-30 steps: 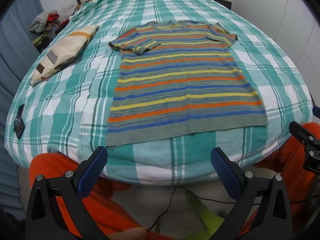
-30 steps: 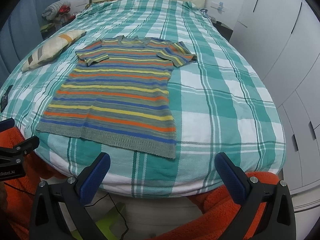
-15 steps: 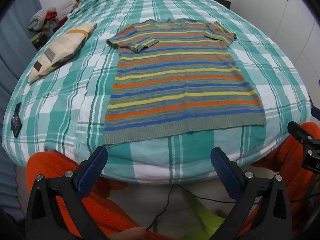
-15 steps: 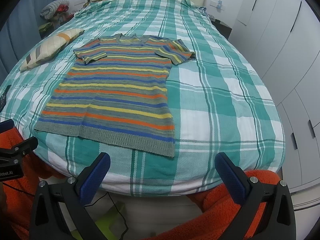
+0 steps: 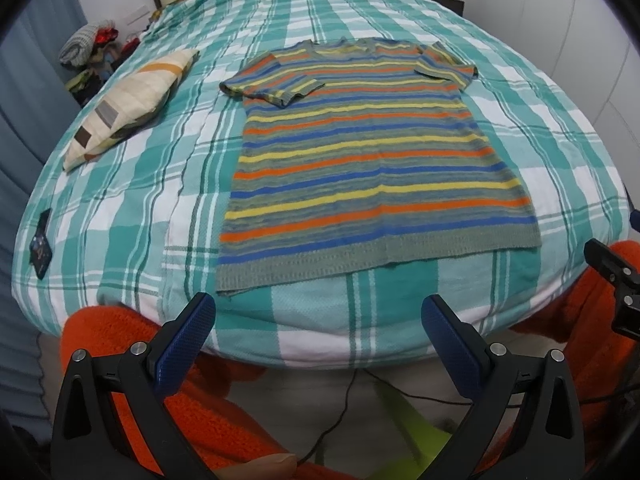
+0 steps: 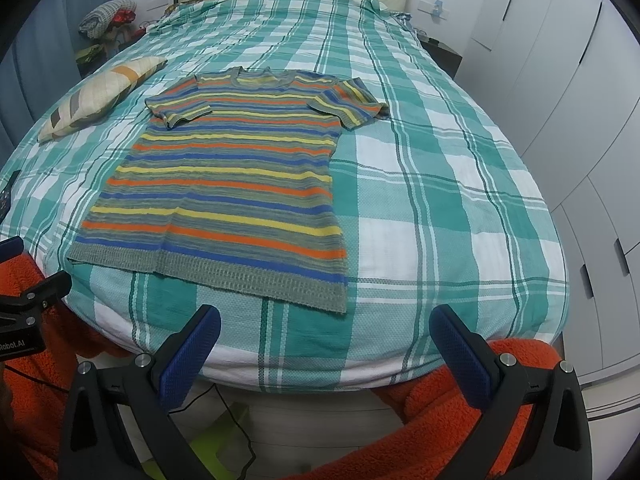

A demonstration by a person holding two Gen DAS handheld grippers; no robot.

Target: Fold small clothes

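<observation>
Striped t-shirt [image 5: 372, 160] flat, centre frame, on teal-white checked bedspread [image 5: 132, 208], hem near bed's front edge. Patterned pillow [image 5: 128, 100] upper left. Dark phone-like item [image 5: 40, 244] at left edge. White wardrobe doors [image 6: 568, 92] along right. Left gripper [image 5: 318, 344] wide apart, empty, bottom frame. Right gripper [image 6: 324, 346] same, spread, holding nothing.
</observation>
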